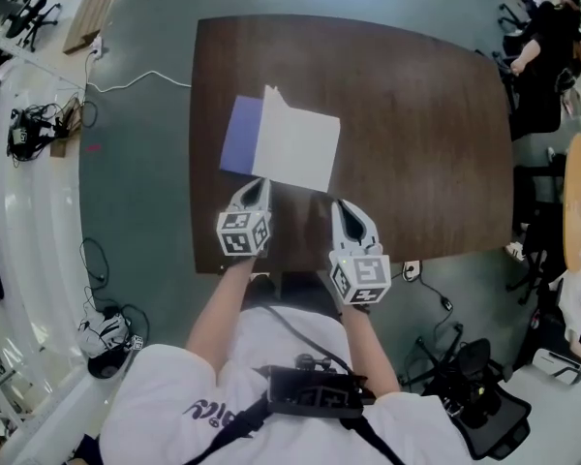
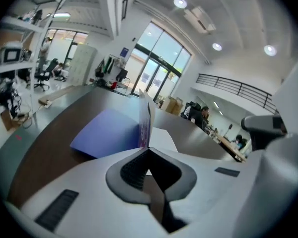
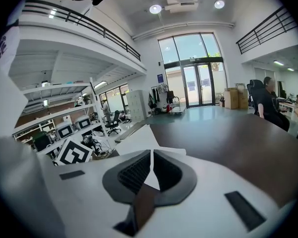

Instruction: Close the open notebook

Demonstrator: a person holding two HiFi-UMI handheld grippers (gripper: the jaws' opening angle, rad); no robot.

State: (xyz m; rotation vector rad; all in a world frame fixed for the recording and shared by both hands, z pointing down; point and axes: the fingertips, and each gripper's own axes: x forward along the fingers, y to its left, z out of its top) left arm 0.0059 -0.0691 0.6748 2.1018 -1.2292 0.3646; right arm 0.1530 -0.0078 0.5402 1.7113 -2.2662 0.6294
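The left gripper (image 2: pixel 148 150) has its jaws closed right together; a thin page (image 2: pixel 145 123) of the notebook (image 1: pixel 295 143) stands on edge straight up from their tips, and the tips appear to pinch its lower edge. In the head view this gripper sits at the notebook's near edge, about where the purple cover (image 1: pixel 240 134) meets the white sheet, and the sheet's far corner stands raised. The right gripper (image 3: pixel 150 153) also has its jaws together, with nothing between them; in the head view its tips lie just beside the notebook's near right corner, and whether they touch it cannot be told.

The notebook lies open on the dark brown table (image 1: pixel 416 143), toward the left half; the purple cover lies flat on the left and white paper is spread to its right.

As for writing: each gripper carries a cube (image 1: pixel 244 232) with black-and-white square markers; the upright page shows purple print on its left face, too blurred to read; the person's white shirt (image 1: pixel 213 410) bears dark lettering that cannot be made out; no brand name is legible anywhere.
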